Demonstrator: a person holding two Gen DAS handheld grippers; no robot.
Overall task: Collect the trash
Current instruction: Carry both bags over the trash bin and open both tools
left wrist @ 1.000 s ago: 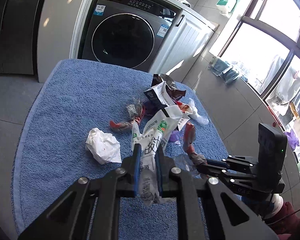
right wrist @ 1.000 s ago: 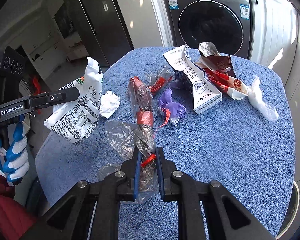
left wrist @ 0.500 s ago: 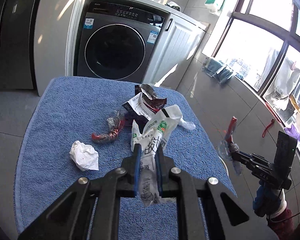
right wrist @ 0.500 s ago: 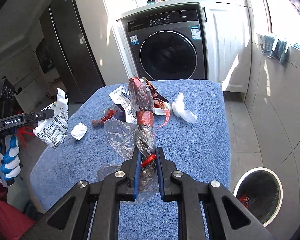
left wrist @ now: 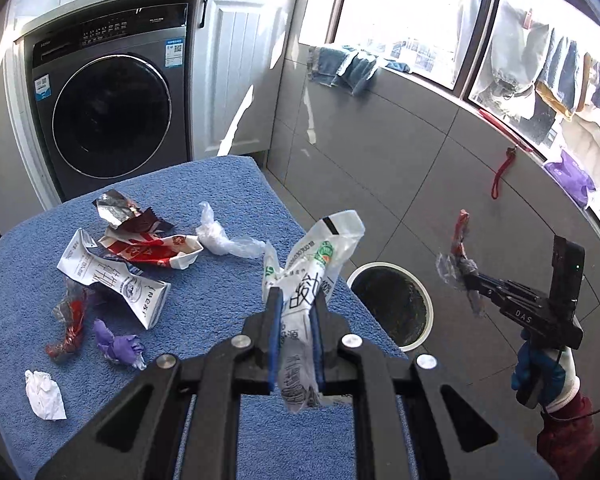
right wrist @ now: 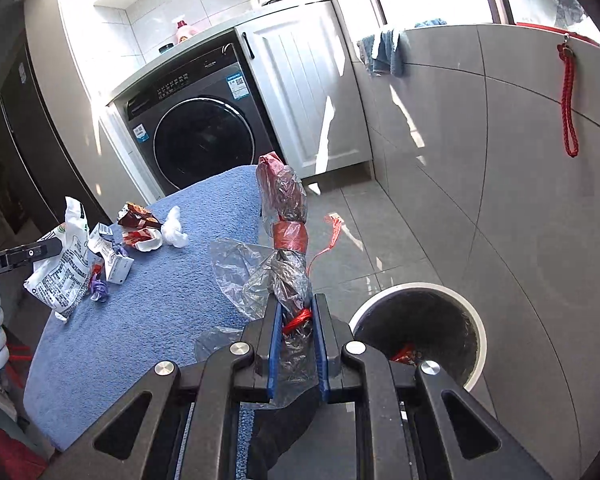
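My left gripper (left wrist: 294, 300) is shut on a crumpled white printed bag (left wrist: 314, 260), held above the right edge of the blue-towelled table (left wrist: 220, 184). My right gripper (right wrist: 296, 308) is shut on a clear plastic wrapper with red bands (right wrist: 286, 216), held up beside the table over the grey floor. A round white-rimmed bin (right wrist: 420, 328) stands on the floor just right of that gripper, with red scraps inside; the same bin (left wrist: 392, 304) shows beyond the table edge in the left wrist view. The right gripper (left wrist: 466, 276) with its wrapper hangs to the bin's right there.
On the towel lie a white carton (left wrist: 116, 280), a red and white wrapper (left wrist: 152, 246), a foil wrapper (left wrist: 114, 208), a clear bag (left wrist: 220, 236), a purple scrap (left wrist: 118, 344), a red plastic scrap (left wrist: 68, 320) and a white tissue ball (left wrist: 44, 394). A washing machine (left wrist: 108, 108) stands behind.
Both grippers have swung right, away from the middle of the table towards the floor bin, each carrying its piece of trash. The bin has come into both views.
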